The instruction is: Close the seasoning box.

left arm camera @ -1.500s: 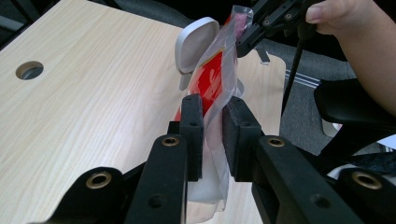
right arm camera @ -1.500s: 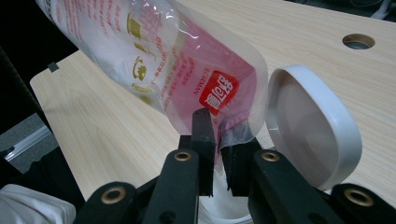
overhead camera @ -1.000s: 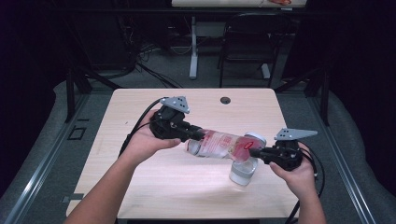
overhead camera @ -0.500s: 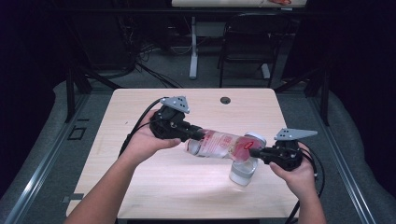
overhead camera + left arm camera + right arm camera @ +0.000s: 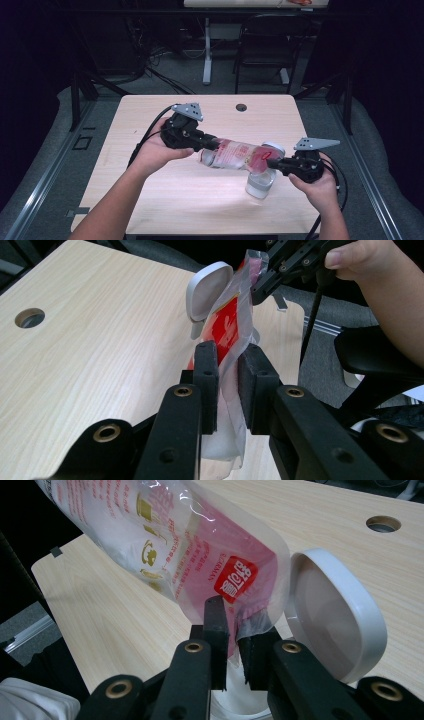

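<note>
Hanging between the two tools above the desk (image 5: 150, 125), a clear plastic pouch (image 5: 235, 155) with red and pink printing is being held nearly level, sloping slightly down toward the person's right. The left hand-held gripper (image 5: 212, 143) is clenching one end of it: in the left gripper view its jaws are pressing the film flat between the pads (image 5: 210, 385), and the pouch's lower edge is running out of sight below them. The right hand-held gripper (image 5: 270, 162) is pinching the opposite end, where the film is crumpling between the jaws in the right gripper view, just under a red label (image 5: 235, 582). White powder or grains are showing inside, though what they are is hard to make out, and the small print is too blurred to read. Directly beneath the pouch's lower end, a translucent jar (image 5: 260, 182) is standing on the desk with its white hinged lid (image 5: 335, 615) flipped open; the pouch and right jaws are covering most of its mouth. The desk's far edge is carrying a round cable hole (image 5: 241, 107).
</note>
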`<state>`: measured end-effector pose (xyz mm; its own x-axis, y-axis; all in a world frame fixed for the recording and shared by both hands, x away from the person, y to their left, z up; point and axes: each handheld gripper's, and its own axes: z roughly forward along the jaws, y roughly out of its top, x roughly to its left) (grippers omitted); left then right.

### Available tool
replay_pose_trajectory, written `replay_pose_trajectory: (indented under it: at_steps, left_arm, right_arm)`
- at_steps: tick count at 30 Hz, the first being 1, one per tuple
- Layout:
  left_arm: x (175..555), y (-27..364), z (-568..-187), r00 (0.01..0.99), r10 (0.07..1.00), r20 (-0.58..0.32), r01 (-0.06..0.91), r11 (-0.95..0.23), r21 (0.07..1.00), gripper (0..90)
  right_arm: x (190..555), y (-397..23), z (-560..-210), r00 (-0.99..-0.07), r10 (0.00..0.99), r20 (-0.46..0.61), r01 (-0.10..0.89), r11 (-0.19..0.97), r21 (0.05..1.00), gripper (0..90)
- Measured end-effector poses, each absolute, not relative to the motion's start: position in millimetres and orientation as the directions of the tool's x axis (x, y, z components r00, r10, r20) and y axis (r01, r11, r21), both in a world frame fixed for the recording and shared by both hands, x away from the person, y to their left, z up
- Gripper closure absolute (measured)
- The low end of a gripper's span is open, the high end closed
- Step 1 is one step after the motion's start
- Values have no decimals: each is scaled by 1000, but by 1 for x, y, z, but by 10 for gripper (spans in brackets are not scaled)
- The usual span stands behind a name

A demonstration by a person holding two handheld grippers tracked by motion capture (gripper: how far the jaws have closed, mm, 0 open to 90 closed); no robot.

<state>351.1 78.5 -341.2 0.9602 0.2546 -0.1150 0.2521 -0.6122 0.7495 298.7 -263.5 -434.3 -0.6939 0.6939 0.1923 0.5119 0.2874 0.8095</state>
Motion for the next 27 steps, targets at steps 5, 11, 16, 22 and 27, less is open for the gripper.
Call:
replay_pose_trajectory:
  at_steps: [5,11,16,22,27]
  left_arm:
    - [352,78,-340,962,249,-114,248,-614,749,796]
    - [352,76,-339,962,249,-115,248,-615,749,797]
    - [352,75,-339,963,245,-113,245,-615,749,797]
    - [352,74,-338,962,246,-114,247,-614,749,798]
    - [352,74,-338,963,244,-115,246,-615,749,799]
  right_arm:
    - [299,-264,-435,-693,693,198,513,281,811,834]
    - [299,-265,-435,-692,694,198,514,282,810,834]
    - [300,-266,-436,-692,694,197,515,284,808,834]
    - [300,-266,-436,-691,694,202,517,280,809,834]
    - [300,-266,-436,-691,695,200,517,281,809,834]
